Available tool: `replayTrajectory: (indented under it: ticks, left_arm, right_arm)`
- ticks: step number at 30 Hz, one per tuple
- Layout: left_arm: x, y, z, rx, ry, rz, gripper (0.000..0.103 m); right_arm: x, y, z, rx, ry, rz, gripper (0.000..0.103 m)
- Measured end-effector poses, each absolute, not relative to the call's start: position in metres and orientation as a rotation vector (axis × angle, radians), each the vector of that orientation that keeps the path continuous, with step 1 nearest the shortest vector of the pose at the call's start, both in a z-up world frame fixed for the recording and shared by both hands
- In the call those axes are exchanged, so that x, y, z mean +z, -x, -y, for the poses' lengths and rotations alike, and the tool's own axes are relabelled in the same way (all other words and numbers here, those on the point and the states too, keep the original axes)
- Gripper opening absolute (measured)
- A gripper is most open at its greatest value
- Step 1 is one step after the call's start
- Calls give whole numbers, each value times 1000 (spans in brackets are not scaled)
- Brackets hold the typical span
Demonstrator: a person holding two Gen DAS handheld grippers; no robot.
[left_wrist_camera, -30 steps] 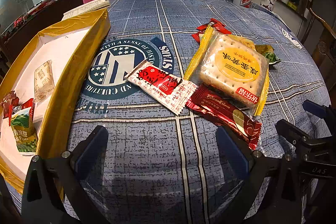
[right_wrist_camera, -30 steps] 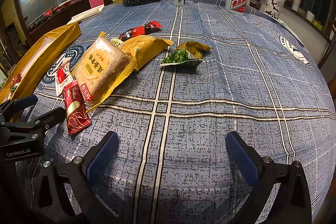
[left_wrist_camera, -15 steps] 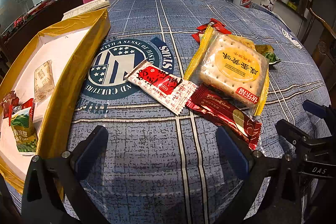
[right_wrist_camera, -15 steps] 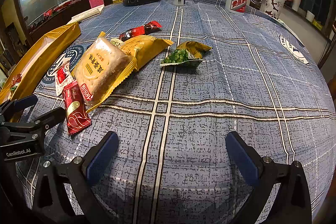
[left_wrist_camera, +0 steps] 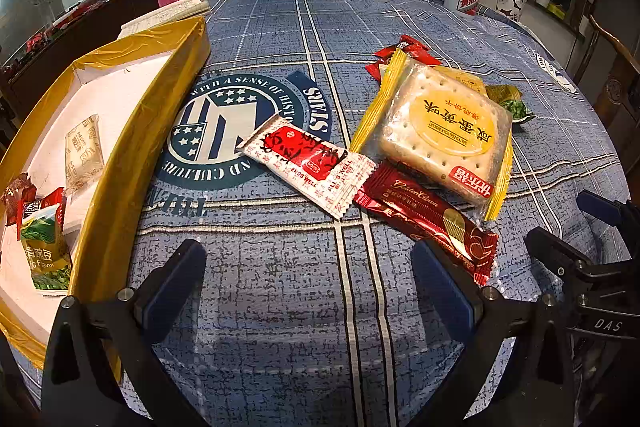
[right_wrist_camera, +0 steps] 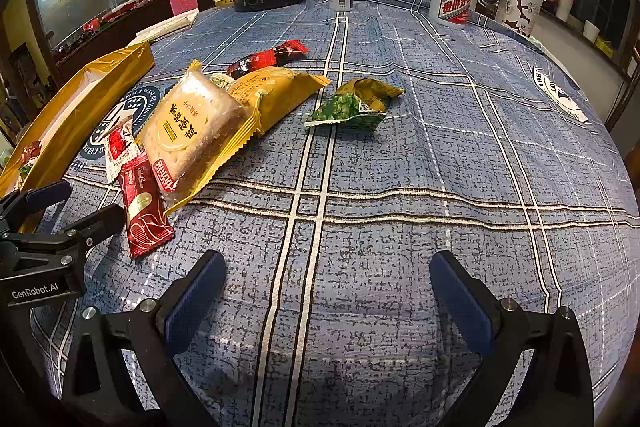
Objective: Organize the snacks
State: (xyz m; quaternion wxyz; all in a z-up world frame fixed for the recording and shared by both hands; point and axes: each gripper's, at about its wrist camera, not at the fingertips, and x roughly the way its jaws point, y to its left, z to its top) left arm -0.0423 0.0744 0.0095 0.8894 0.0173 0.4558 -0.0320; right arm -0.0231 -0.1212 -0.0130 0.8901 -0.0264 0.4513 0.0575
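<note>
Currently both grippers, left [left_wrist_camera: 308, 269] and right [right_wrist_camera: 326, 281], gape wide, empty, over bare tablecloth [right_wrist_camera: 440, 167]. Snack pile [left_wrist_camera: 436, 131] lies ahead of left; gold-edged box [left_wrist_camera: 132, 131] borders table's left edge.

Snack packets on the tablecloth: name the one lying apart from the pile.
The small green-and-yellow pea packet. It lies alone on the blue checked tablecloth, while the biscuit pack and red wrappers overlap or touch.

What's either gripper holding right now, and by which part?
Nothing. The left gripper and right gripper are both open over the tablecloth, empty between the fingers.
</note>
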Motion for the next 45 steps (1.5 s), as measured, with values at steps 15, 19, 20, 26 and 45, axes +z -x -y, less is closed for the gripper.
replayTrajectory:
  ticks: [15,19,20,26,45]
  left_arm:
    - [17,49,-68,-128,3,-1039,95]
    - [55,76,-79,-180,123,-910,89]
    - [69,86,-81,-179,127,-850,89]
    - [149,129,-103,-318,249,-701,89]
    - [431,130,-175,-201,101,-378,93]
  right_arm:
    - [5,26,131,150,-107,-925,74]
    - [30,47,128,153,-156,-806,74]
    - [38,53,129,192,-213,-778,73]
    - [73,68,143,366,-545,-717,55]
    - [381,102,204,194,-260,-446,58]
